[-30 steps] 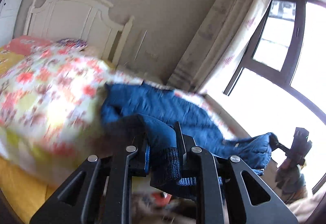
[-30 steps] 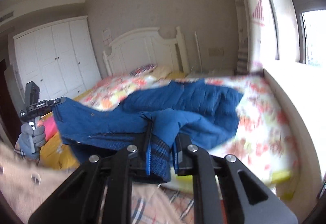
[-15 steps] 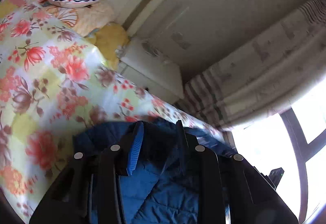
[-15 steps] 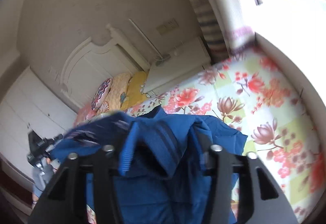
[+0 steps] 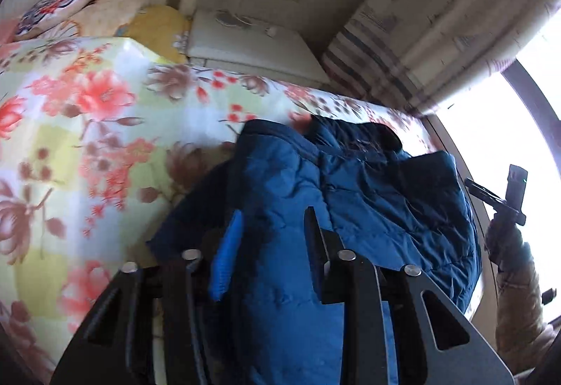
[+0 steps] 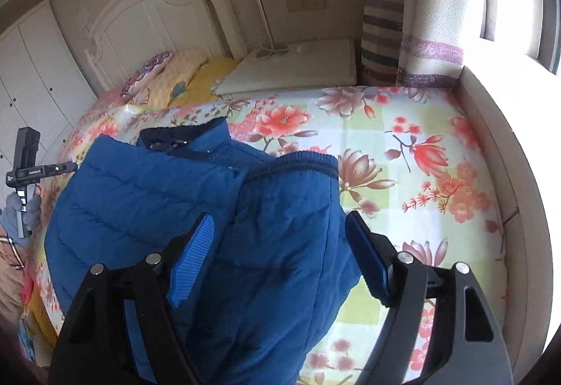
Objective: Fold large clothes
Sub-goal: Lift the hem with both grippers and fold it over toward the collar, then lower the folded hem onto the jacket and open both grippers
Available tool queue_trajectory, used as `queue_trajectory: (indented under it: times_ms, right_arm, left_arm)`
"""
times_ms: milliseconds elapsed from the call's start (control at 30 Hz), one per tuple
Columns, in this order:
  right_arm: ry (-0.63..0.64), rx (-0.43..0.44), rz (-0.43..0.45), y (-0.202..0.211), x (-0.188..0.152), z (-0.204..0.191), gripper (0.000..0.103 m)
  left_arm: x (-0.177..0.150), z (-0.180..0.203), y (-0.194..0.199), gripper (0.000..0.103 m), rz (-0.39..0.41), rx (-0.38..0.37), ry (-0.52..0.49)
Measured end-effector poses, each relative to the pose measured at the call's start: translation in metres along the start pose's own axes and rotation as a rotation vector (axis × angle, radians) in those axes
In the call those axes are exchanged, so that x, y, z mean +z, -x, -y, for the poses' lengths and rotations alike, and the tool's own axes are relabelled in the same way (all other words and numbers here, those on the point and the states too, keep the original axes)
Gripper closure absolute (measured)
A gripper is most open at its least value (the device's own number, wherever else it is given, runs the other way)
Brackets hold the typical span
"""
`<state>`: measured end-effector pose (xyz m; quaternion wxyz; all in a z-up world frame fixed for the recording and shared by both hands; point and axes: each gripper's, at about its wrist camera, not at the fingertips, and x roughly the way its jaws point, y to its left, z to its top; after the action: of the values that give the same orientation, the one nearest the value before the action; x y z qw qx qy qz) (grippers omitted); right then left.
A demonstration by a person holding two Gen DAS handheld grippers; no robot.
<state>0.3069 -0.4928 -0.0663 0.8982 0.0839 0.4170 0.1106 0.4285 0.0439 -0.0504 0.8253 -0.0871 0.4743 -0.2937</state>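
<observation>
My right gripper [image 6: 280, 241] stands wide, its jaws having just been opening, and the blue puffer jacket [image 6: 196, 216] lies between them without either pad pressing on it; the blue pad [image 6: 191, 262] on one side sits against the fabric's edge while the other finger stands clear over the bedspread. My left gripper [image 5: 271, 237] is much narrower; its jaws have just been opening too, and the jacket [image 5: 350, 195] fills the gap between them, though I cannot tell whether the pads press on the cloth. The jacket lies in a loose fold on the bed, its dark ribbed collar [image 6: 182, 134] toward the headboard and a quilted layer doubled over the top. Under it spreads the floral bedspread [image 6: 403, 146], white and pale green with red blossoms. In the right wrist view, my left hand, gloved in grey [image 6: 17, 209], holds its gripper's handle at the far edge of the jacket; in the left wrist view, my right hand [image 5: 508, 244] shows beside the bright window. Beyond the jacket lie patterned pillows [image 6: 164, 76] against the white headboard [image 6: 147, 17], then a white nightstand [image 6: 298, 66], and a striped curtain [image 6: 420, 34] by the window.
</observation>
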Motion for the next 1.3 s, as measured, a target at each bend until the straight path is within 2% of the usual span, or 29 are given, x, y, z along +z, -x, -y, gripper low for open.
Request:
queue_trajectory:
  times_ms: [67,100,133,167,333,467,500,533,567,600,633,667,700,800,867,933,1000,1033,1067,1133,1200,1300]
  right_arm:
    - [0.000,-0.004,-0.018,-0.007,-0.006,-0.002,0.027]
    - [0.004,-0.004,-0.029,-0.013,-0.007,-0.002,0.027]
    - [0.008,0.000,-0.036,-0.016,-0.007,0.000,0.027]
    - [0.013,0.007,-0.042,-0.020,-0.008,0.000,0.027]
    - [0.018,0.020,-0.057,-0.026,-0.004,-0.002,0.026]
    - [0.017,0.013,-0.064,-0.032,-0.001,-0.004,0.025]
    - [0.018,0.011,-0.065,-0.034,-0.001,-0.005,0.025]
    - [0.027,0.003,-0.060,-0.035,-0.002,-0.006,0.026]
    - [0.045,0.002,-0.049,-0.033,-0.003,-0.009,0.043]
    - [0.060,0.014,-0.037,-0.031,-0.004,-0.012,0.068]
    - [0.077,0.005,-0.019,-0.026,-0.005,-0.015,0.082]
    - [0.097,-0.015,0.000,-0.020,-0.006,-0.020,0.092]
    - [0.126,-0.040,0.032,-0.009,-0.007,-0.029,0.095]
    - [0.130,0.035,0.127,0.039,0.005,-0.047,0.097]
    - [0.114,0.084,0.175,0.063,0.023,-0.054,0.097]
    - [0.058,0.107,0.190,0.059,0.044,-0.047,0.097]
    - [-0.025,0.094,0.128,0.024,0.061,-0.034,0.097]
    - [-0.047,0.044,0.077,-0.003,0.064,-0.030,0.097]
    - [-0.062,-0.017,0.012,-0.031,0.063,-0.025,0.097]
    - [-0.112,-0.055,-0.072,-0.066,0.052,-0.013,0.097]
    - [-0.149,-0.047,-0.054,-0.068,0.041,-0.008,0.097]
    - [-0.171,0.011,0.041,-0.034,0.042,-0.007,0.097]
  left_arm:
    - [0.001,0.004,-0.003,0.046,-0.008,-0.010,-0.013]
    - [0.002,0.005,-0.003,0.019,-0.008,-0.024,-0.019]
    - [0.004,0.007,-0.005,0.009,-0.005,-0.033,-0.021]
    - [0.007,0.009,-0.006,0.009,-0.008,-0.044,-0.025]
    - [0.026,0.025,-0.019,0.009,-0.031,0.020,-0.084]
    - [0.036,0.032,-0.056,0.010,-0.103,0.118,-0.143]
    - [0.036,0.033,-0.063,0.019,-0.110,0.117,-0.156]
    - [0.032,0.038,-0.072,0.041,-0.113,0.140,-0.195]
    - [0.029,0.041,-0.075,0.055,-0.109,0.177,-0.219]
    - [0.025,0.045,-0.075,0.067,-0.083,0.220,-0.246]
    - [0.021,0.048,-0.071,0.083,-0.063,0.225,-0.260]
    - [0.016,0.051,-0.059,0.087,-0.021,0.234,-0.269]
    - [0.011,0.051,-0.042,0.090,0.031,0.235,-0.258]
    - [0.000,0.032,0.020,0.091,0.166,0.128,-0.129]
    - [0.000,0.014,0.047,0.091,0.203,0.057,-0.032]
    - [0.008,-0.004,0.048,0.091,0.194,0.019,0.061]
    - [0.022,-0.019,0.021,0.091,0.138,0.049,0.123]
    - [0.027,-0.025,0.002,0.091,0.111,0.072,0.149]
    - [0.029,-0.028,-0.010,0.091,0.093,0.089,0.156]
    - [0.031,-0.033,-0.036,0.091,0.053,0.129,0.167]
    - [0.031,-0.031,-0.034,0.091,0.067,0.132,0.159]
    - [0.032,-0.019,-0.004,0.091,0.143,0.086,0.129]
